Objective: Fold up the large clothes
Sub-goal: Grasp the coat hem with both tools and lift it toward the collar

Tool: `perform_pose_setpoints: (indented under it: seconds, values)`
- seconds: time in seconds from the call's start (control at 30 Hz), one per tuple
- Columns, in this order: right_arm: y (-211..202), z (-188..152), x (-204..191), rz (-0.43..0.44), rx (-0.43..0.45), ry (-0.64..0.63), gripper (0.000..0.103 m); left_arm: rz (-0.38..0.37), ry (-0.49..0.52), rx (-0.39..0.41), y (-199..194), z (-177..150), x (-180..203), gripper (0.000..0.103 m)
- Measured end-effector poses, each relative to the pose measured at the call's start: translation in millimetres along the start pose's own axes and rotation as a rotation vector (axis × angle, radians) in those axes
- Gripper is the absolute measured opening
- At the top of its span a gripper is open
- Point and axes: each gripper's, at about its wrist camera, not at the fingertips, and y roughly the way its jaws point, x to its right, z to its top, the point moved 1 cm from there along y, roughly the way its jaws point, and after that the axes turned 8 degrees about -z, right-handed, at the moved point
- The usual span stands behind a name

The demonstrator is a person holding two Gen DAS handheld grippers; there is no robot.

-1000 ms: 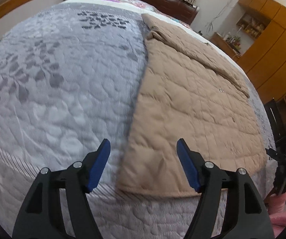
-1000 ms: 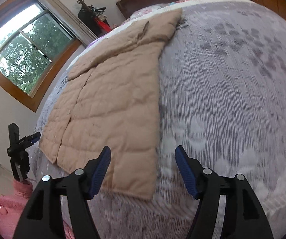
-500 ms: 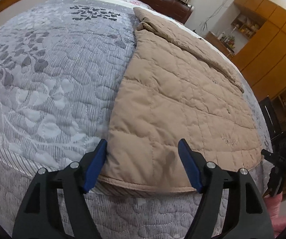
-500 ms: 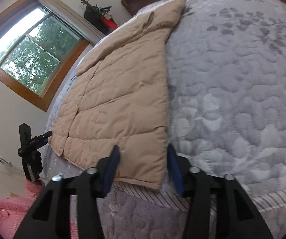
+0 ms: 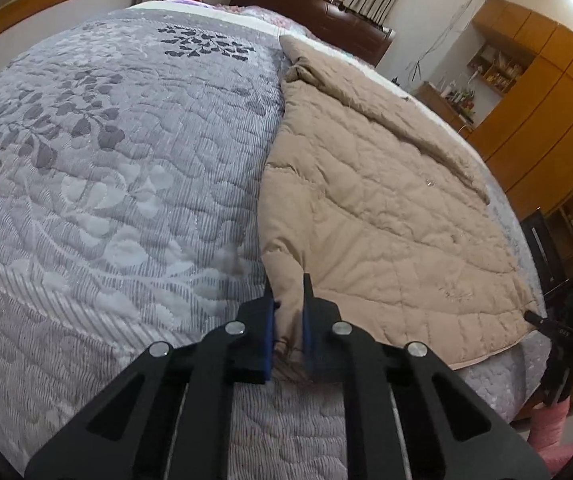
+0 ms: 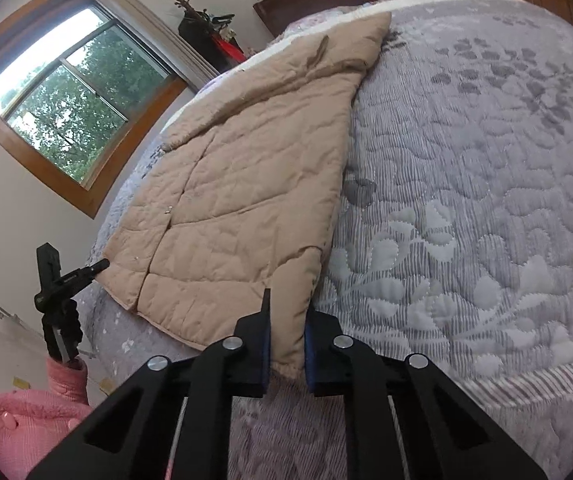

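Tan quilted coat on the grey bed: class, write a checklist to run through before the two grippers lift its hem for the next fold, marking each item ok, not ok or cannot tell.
1. Left gripper pinches one near hem corner of the tan quilted coat; jaws closing on it: ok.
2. Right gripper shut on the other near hem corner: ok.
3. Coat lies flat on the grey leaf-patterned quilted bedspread, sleeve folded across it: ok.
4. Bedspread not caught in either grip: cannot tell.
5. Nothing resting on the coat: ok.
6. Both layers of the hem held: cannot tell.
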Motion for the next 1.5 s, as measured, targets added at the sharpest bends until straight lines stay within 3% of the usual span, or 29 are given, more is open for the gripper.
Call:
perform_pose_setpoints:
  seconds: [0.13, 0.3, 0.4, 0.5, 0.57, 0.7, 1.0, 1.23, 1.5]
  values:
    - [-9, -11, -5, -0.014, -0.004, -0.011, 0.012, -0.011, -0.010, -0.007, -8, -4, -1, 0.010]
    - [7, -27, 6, -0.060, -0.064, 0.010, 0.012, 0.039, -0.003, -0.046, 2, -25, -5, 0.010]
    - [13, -28, 16, -0.010, -0.062, 0.056, 0.011, 0.045, 0.001, -0.039, 6, -26, -7, 0.010]
    - [7, -28, 13, -0.015, -0.045, 0.044, 0.011, 0.051, 0.016, -0.037, 3, -22, -2, 0.009]
    - [-2, -24, 10, 0.002, -0.018, 0.036, 0.011, 0.019, 0.016, -0.013, -7, -17, 3, 0.009]
    - [-28, -9, 0, 0.053, 0.058, 0.024, 0.011, -0.076, 0.031, 0.067, -34, 5, 14, 0.009]
    - [-63, 54, -22, 0.020, 0.147, -0.056, 0.011, -0.089, 0.132, 0.139, -44, 71, 57, 0.008]
    - [-68, 110, -24, 0.006, 0.152, -0.048, 0.011, -0.095, 0.121, 0.158, -25, 139, 67, 0.008]
    - [-46, 202, -13, -0.004, 0.131, -0.004, 0.011, -0.080, 0.124, 0.199, 18, 227, 81, 0.008]
